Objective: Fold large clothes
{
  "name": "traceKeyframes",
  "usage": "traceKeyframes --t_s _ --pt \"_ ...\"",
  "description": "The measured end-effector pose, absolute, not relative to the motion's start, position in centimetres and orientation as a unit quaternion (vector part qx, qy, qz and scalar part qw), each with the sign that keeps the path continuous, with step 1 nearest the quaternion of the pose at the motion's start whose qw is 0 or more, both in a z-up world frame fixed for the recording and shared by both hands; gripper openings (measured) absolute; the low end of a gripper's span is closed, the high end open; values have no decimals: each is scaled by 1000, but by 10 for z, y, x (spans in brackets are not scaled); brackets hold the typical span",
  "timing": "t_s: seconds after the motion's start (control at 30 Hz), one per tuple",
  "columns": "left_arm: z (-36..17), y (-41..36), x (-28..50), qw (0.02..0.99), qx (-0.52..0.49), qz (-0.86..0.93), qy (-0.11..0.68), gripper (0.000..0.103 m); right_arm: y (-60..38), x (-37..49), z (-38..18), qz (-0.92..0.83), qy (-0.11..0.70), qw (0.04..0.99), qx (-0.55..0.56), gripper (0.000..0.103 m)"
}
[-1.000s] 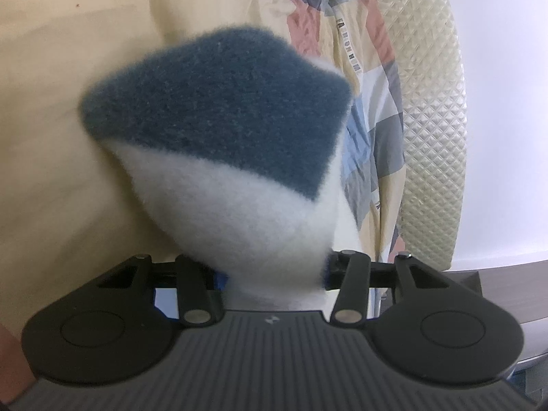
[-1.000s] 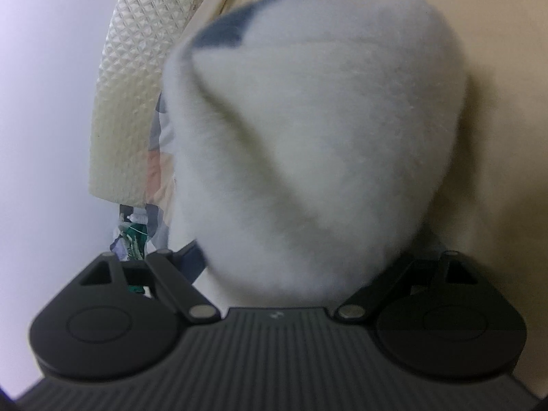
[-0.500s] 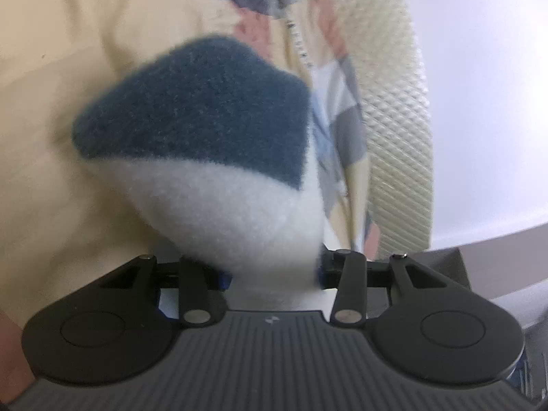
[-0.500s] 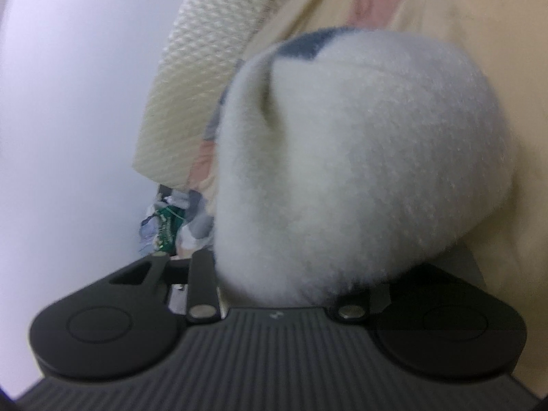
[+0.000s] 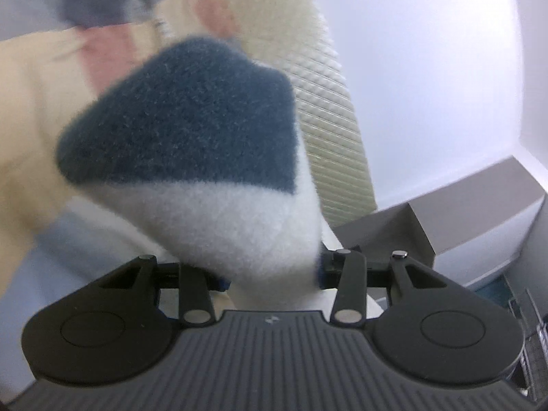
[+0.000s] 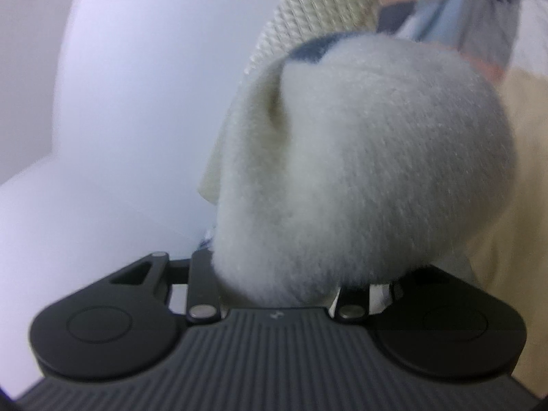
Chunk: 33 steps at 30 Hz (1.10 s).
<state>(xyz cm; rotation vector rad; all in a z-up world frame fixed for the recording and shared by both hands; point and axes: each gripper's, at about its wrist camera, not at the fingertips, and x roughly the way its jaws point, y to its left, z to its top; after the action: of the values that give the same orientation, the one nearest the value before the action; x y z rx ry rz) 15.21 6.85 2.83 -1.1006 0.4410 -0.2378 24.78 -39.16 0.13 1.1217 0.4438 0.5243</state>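
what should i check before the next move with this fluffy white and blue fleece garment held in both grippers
1. left gripper shut on the fluffy white and blue fleece garment: ok.
2. right gripper shut on the same fleece: ok.
3. Cloth bunched thickly at both grips rather than held by a flat edge: not ok.
4. Garment hanging straight between the grippers: cannot tell, the span is out of view.
5. Cream bedsheet clear for laying down: cannot tell, blurred.

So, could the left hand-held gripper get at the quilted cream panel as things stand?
Probably not: the left hand-held gripper is shut on the fleece garment, whose bunched fabric sits between it and the quilted cream panel.
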Motion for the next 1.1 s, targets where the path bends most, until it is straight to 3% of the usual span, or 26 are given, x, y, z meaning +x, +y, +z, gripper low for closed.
traceKeyframes --t_s 0.27,0.5,0.7,1.0,1.1 --pt "73 18 268 829 -497 -141 214 48 -443 311 37 228 164 807 520 44" --pt "65 -16 369 841 -469 -142 229 48 -468 382 22 198 148 816 523 44" --pt "13 -40 430 853 -441 -129 248 48 -478 418 -43 166 154 812 539 44" --pt "-101 -41 456 848 -413 -99 318 48 -474 420 -169 107 210 774 587 44" --pt "-123 -31 459 846 -422 -105 310 48 -467 417 -184 115 215 784 571 44"
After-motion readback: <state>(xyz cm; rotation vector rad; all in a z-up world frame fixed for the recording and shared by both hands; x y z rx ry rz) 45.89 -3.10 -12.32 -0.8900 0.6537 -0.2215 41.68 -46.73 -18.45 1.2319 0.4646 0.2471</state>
